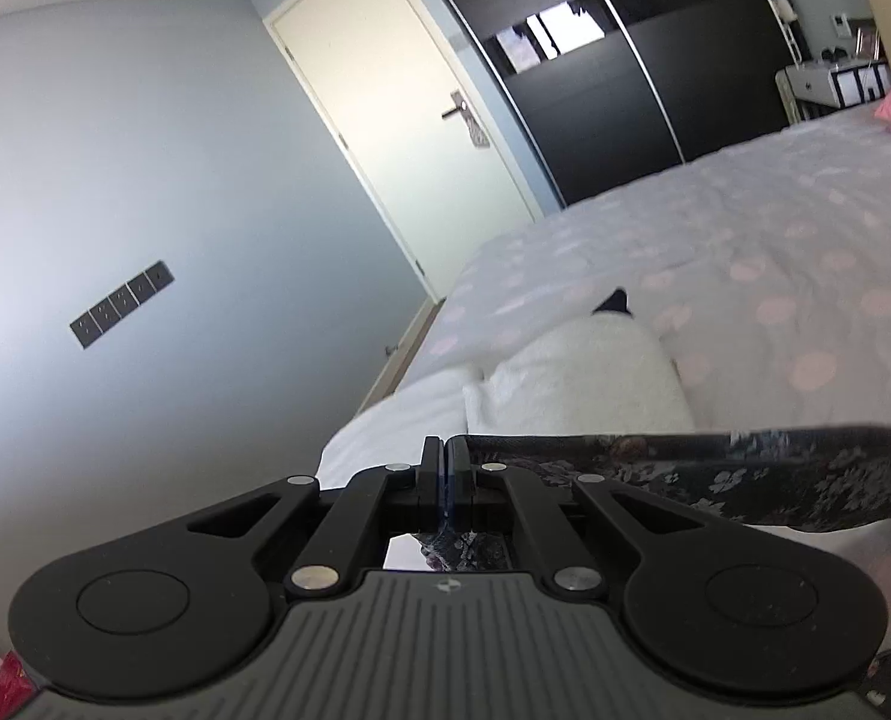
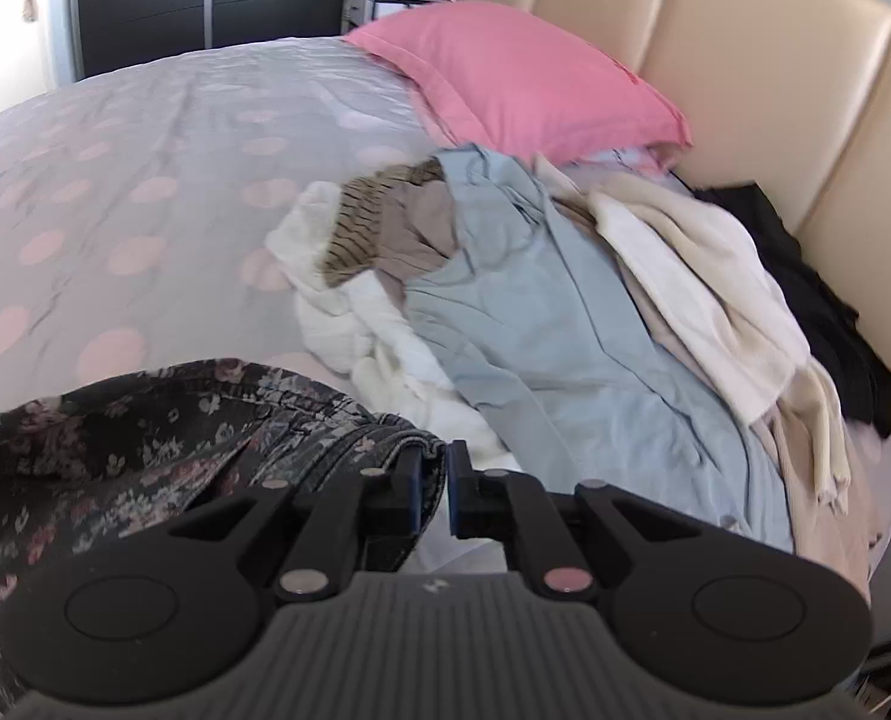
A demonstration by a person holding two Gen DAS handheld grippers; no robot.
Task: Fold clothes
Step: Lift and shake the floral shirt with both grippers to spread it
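My left gripper (image 1: 445, 468) and my right gripper (image 2: 433, 480) both clamp the dark floral garment (image 2: 145, 438), stretched over the dotted bedspread (image 2: 115, 180) beside a clothes pile (image 2: 535, 300)

Both grippers look matte black, with silver rivets, ribbed grey bases and seemingly blue-edged fingers (image 2: 412, 489).

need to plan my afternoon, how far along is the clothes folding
Early on. Done: a folded white stack appears to sit near the bed edge. In hand: the dark floral garment, pinched by the left hand-held gripper and the right hand-held gripper, stretched between them. Left: the heap by the pink pillow, including a light blue shirt, cream top and black piece.
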